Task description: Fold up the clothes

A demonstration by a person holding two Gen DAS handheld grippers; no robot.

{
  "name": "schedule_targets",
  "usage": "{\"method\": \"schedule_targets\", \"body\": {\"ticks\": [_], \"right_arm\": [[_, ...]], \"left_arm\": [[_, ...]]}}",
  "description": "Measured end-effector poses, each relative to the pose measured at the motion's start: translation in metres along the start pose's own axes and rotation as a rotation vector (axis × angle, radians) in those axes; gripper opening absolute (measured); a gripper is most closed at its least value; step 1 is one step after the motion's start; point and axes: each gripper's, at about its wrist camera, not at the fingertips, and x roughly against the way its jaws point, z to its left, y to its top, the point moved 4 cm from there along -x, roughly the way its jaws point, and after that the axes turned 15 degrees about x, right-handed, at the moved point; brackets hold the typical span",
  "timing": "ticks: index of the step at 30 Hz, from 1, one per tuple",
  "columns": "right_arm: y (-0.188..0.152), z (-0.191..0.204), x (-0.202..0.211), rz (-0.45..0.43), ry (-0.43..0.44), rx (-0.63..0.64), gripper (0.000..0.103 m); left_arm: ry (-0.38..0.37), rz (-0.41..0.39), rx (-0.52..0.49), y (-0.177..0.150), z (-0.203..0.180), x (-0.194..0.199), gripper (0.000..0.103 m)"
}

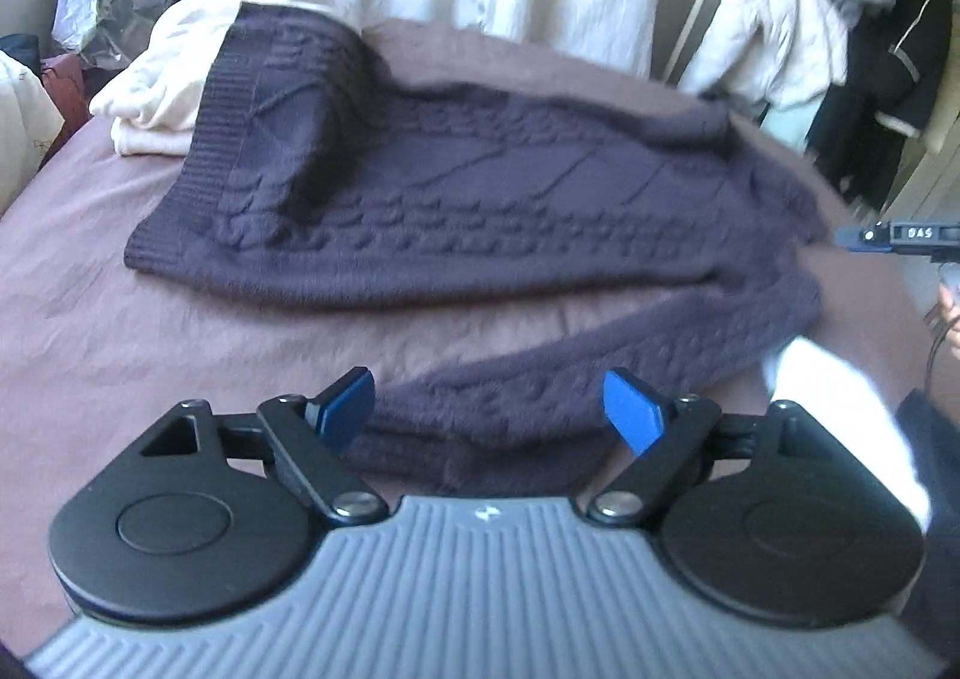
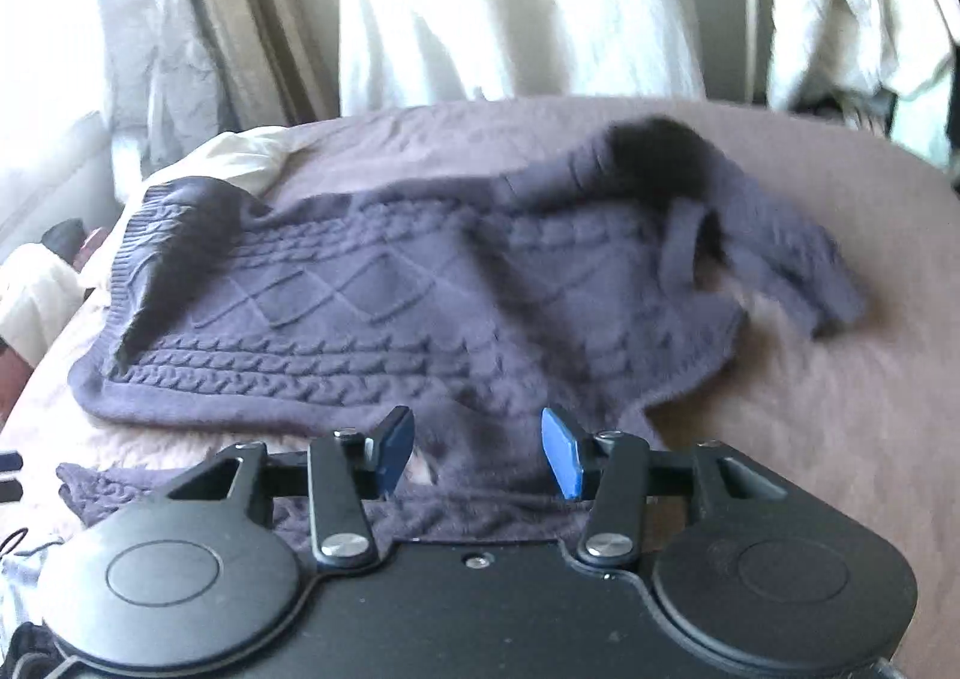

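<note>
Sweater [image 1: 456, 211] partly folded on bed [image 1: 120, 355]; near sleeve [image 1: 540, 379] loose. Left gripper [image 1: 489, 409] and right gripper [image 2: 477, 451] released, empty.

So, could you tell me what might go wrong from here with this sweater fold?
1. The sleeve lies apart from the sweater body, right under the open left gripper; a careless grasp could drag it crooked.
2. The sweater's hem rests on the cream clothes, so pulling may topple them.
3. The collar end looks bunched; folding now may lock in wrinkles.
</note>
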Motion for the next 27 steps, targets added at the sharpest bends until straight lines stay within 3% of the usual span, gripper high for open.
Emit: {"method": "schedule_targets", "body": {"ticks": [2,4,8,11,13,15,17,21,25,27], "right_arm": [[0.022,0.0,0.004,0.013,0.028,0.027,0.054],[0.048,0.003,-0.002,0.05,0.067,0.07,0.057],[0.085,0.011,-0.038,0.215,0.052,0.125,0.057],[0.11,0.009,-0.053,0.331,0.026,0.14,0.057],[0.132,0.003,-0.058,0.378,-0.005,0.181,0.057],[0.158,-0.009,-0.066,0.363,-0.052,0.22,0.066],[0.177,-0.027,-0.082,0.333,-0.07,0.202,0.085],[0.181,-0.089,-0.126,0.267,-0.053,0.011,0.085],[0.171,-0.16,-0.149,0.223,-0.066,-0.191,0.085],[0.169,-0.194,-0.154,0.168,-0.017,-0.326,0.085]], "left_arm": [[0.002,-0.004,0.003,0.005,-0.003,-0.001,0.089],[0.057,0.004,-0.009,0.009,-0.005,-0.006,0.093],[0.199,0.047,0.0,0.012,0.0,-0.023,0.093],[0.196,0.034,-0.011,0.031,-0.011,-0.027,0.093],[0.209,0.016,-0.071,0.055,-0.033,-0.04,0.093],[0.214,-0.006,-0.137,0.082,-0.058,-0.057,0.093],[0.201,-0.016,-0.198,0.11,-0.086,-0.09,0.093],[0.166,-0.007,-0.301,0.159,-0.138,-0.175,0.093],[0.111,-0.027,-0.268,0.2,-0.172,-0.256,0.093],[0.078,-0.011,-0.237,0.213,-0.186,-0.29,0.093]]}}
